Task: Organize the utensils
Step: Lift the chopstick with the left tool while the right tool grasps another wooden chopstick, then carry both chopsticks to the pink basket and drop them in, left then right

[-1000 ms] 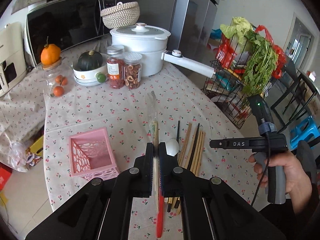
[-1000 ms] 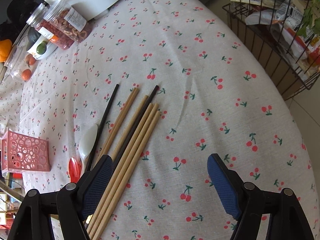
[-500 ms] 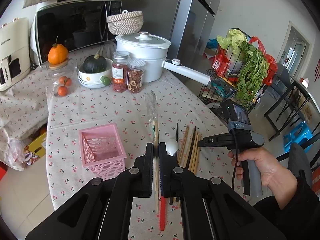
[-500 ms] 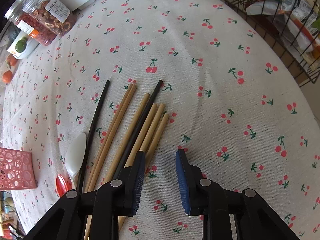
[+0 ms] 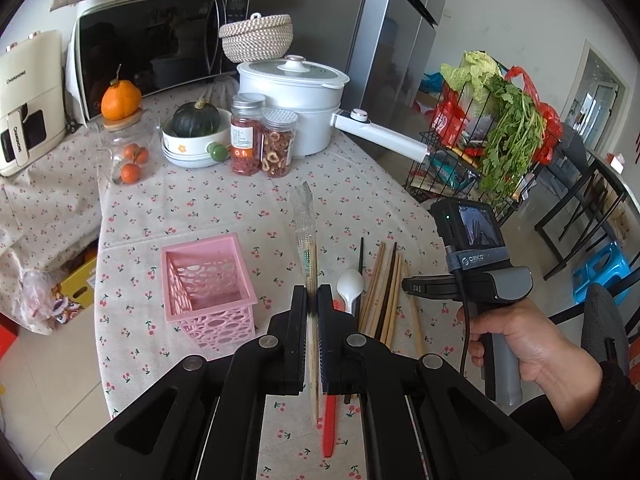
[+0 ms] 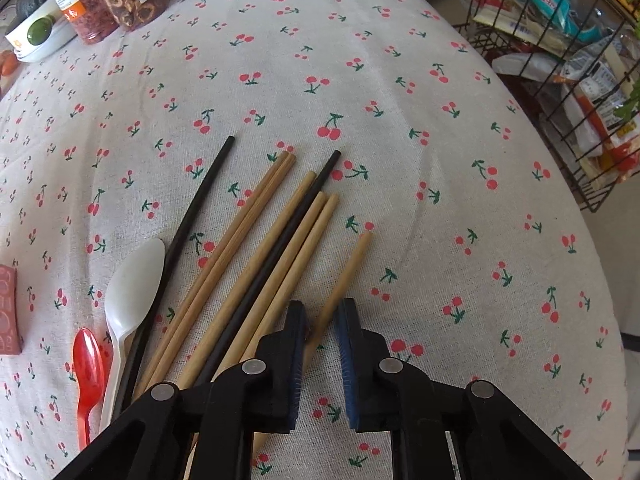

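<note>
Between my right gripper's [image 6: 320,322] half-closed jaws lies one bamboo chopstick [image 6: 347,270], unclamped; it may roll away. Left gripper [image 5: 313,300] pinches wrapped chopsticks [image 5: 306,236].

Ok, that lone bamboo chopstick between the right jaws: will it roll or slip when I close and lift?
The bamboo chopstick looks round and smooth, so it may roll on the tablecloth if nudged. It looks stiff and probably light. The right gripper sits near one end, so it may droop.

Matt wooden chopsticks [image 6: 256,248] (bamboo, perhaps) on woven cloth tablecloth [image 6: 400,80].
</note>
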The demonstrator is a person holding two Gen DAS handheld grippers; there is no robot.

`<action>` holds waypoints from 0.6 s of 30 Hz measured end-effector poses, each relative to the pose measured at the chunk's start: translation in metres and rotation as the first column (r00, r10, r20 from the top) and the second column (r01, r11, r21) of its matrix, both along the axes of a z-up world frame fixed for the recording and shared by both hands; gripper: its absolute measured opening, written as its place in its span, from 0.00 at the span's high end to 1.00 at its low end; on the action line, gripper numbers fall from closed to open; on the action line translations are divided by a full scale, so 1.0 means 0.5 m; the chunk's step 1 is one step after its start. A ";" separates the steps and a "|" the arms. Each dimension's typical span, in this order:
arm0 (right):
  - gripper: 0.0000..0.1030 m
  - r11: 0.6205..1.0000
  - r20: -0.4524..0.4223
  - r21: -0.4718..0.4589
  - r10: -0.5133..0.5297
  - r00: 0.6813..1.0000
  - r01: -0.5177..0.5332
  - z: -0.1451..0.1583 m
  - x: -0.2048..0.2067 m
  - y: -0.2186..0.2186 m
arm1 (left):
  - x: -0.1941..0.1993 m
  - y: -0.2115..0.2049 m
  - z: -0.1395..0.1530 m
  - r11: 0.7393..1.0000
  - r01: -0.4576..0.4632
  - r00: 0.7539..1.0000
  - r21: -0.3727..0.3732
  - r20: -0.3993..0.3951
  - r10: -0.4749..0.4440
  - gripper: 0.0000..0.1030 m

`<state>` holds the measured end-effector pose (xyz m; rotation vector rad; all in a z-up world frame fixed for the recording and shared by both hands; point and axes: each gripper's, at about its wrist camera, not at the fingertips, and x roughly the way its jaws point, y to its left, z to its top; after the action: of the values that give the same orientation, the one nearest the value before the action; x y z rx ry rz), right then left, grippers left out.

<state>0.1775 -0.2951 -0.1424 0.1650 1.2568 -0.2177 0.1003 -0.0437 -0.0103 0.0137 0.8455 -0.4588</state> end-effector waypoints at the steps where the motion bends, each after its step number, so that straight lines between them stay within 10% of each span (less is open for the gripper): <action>1: 0.93 1.000 0.008 0.014 -0.001 1.000 0.001 0.000 -0.002 -0.003 | -0.003 -0.001 -0.001 1.000 -0.002 1.000 0.003 0.004 0.002 0.95; 8: 0.95 0.965 0.158 0.257 -0.087 0.984 0.044 0.068 -0.057 -0.049 | -0.024 0.007 0.030 1.000 -0.015 0.999 -0.016 0.045 0.016 0.95; 18: 0.95 0.961 0.455 0.263 -0.047 0.889 -0.084 0.248 -0.183 -0.029 | -0.043 0.034 0.090 0.994 -0.050 0.991 -0.095 0.118 0.061 0.95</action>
<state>0.0862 -0.3095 -0.0184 0.4212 0.8082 0.0200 0.0787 -0.0269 0.0348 -0.0662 0.7041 -0.4394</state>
